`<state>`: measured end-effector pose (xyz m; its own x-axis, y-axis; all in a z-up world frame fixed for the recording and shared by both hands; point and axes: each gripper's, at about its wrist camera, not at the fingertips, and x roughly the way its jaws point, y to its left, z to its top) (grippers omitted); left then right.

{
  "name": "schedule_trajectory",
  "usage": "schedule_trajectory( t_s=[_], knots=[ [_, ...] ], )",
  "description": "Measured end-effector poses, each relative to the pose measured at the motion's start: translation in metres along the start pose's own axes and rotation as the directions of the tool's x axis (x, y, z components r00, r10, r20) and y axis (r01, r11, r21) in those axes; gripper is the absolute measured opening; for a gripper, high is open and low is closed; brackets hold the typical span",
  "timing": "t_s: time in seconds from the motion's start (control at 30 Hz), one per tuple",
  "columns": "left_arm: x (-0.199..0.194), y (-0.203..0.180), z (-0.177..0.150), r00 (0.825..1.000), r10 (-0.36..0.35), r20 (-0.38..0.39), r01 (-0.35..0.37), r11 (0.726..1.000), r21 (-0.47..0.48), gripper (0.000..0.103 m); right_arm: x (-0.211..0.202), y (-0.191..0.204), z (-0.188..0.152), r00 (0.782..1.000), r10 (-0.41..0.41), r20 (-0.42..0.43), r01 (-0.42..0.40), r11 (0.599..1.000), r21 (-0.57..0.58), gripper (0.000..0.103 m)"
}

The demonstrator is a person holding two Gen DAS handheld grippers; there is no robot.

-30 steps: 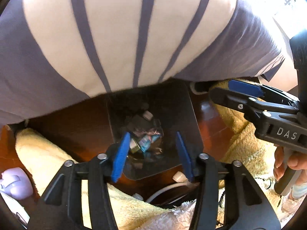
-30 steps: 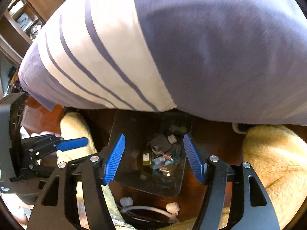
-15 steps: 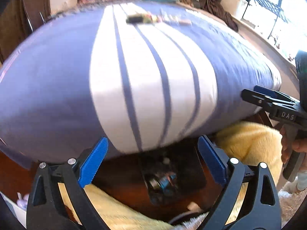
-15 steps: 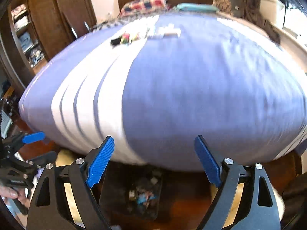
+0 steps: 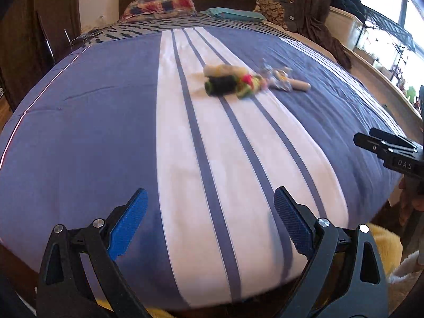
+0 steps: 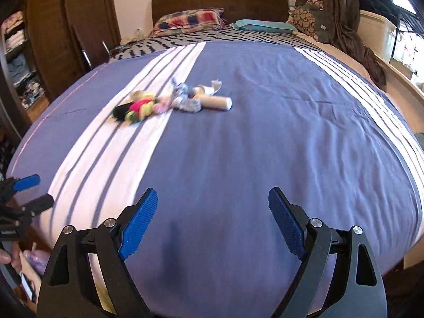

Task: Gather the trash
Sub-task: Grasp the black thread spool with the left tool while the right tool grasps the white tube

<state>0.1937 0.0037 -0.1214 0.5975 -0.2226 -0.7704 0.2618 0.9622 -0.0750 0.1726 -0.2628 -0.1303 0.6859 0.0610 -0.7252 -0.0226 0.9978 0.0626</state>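
Left gripper [image 5: 210,222] and right gripper [image 6: 213,221] hover wide and empty; next, reach the trash pile [image 6: 172,102] mid-bed [image 6: 265,145].

Your left gripper [image 5: 210,220] and right gripper [image 6: 212,218] both sit over the foot edge of the bed [image 6: 265,145], the left one to the left of the right. The trash pile [image 6: 169,102] lies on the bedspread well ahead of you, left of the right gripper's line. A cardboard tube [image 6: 216,102] lies at the pile's right end. Two pillows [image 6: 188,20] lie behind it, against the headboard [image 6: 217,0]. A wardrobe [image 6: 61,34] stands left of the bed.
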Motion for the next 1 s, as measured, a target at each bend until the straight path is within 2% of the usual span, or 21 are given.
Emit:
schedule_trajectory(
  t_s=[0.1, 0.17, 0.27, 0.4, 0.63, 0.83, 0.9, 0.93, 1.0],
  knots=[
    [0.022, 0.007, 0.025, 1.000, 0.014, -0.004, -0.014, 1.000, -0.012, 0.088, 0.027, -0.006, 0.022, 1.000, -0.013, -0.017, 0.013, 1.000, 0.007, 0.083],
    [0.037, 0.010, 0.042, 1.000, 0.025, -0.010, -0.025, 1.000, -0.004, 0.084, 0.038, -0.008, 0.031, 1.000, -0.014, -0.027, 0.014, 1.000, 0.008, 0.074],
    [0.061, 0.010, 0.067, 0.999, 0.041, -0.020, -0.041, 0.999, 0.007, 0.076, 0.059, -0.014, 0.051, 0.999, -0.016, -0.041, 0.016, 1.000, 0.015, 0.066],
    [0.087, 0.009, 0.091, 0.999, 0.044, -0.032, -0.044, 0.999, 0.007, 0.072, 0.081, -0.019, 0.069, 0.998, -0.025, -0.064, 0.026, 1.000, 0.013, 0.061],
    [0.125, -0.002, 0.115, 0.996, 0.049, -0.070, -0.044, 0.997, 0.065, 0.072, 0.109, -0.014, 0.088, 0.994, -0.054, -0.093, 0.050, 0.998, -0.042, 0.061],
    [0.139, -0.011, 0.129, 0.998, 0.021, -0.059, -0.016, 0.996, 0.086, 0.071, 0.126, -0.001, 0.102, 0.994, -0.058, -0.096, 0.049, 0.994, -0.097, 0.061],
    [0.141, -0.013, 0.132, 0.998, 0.014, -0.058, -0.008, 0.996, 0.093, 0.067, 0.131, 0.004, 0.105, 0.994, -0.055, -0.099, 0.043, 0.993, -0.113, 0.060],
    [0.142, -0.013, 0.133, 0.998, 0.010, -0.057, -0.004, 0.995, 0.097, 0.066, 0.134, 0.008, 0.107, 0.993, -0.057, -0.102, 0.043, 0.991, -0.128, 0.054],
    [0.142, -0.016, 0.135, 0.999, -0.001, -0.054, 0.007, 0.994, 0.112, 0.055, 0.137, 0.016, 0.108, 0.993, -0.055, -0.104, 0.039, 0.987, -0.158, 0.048]
  ],
)
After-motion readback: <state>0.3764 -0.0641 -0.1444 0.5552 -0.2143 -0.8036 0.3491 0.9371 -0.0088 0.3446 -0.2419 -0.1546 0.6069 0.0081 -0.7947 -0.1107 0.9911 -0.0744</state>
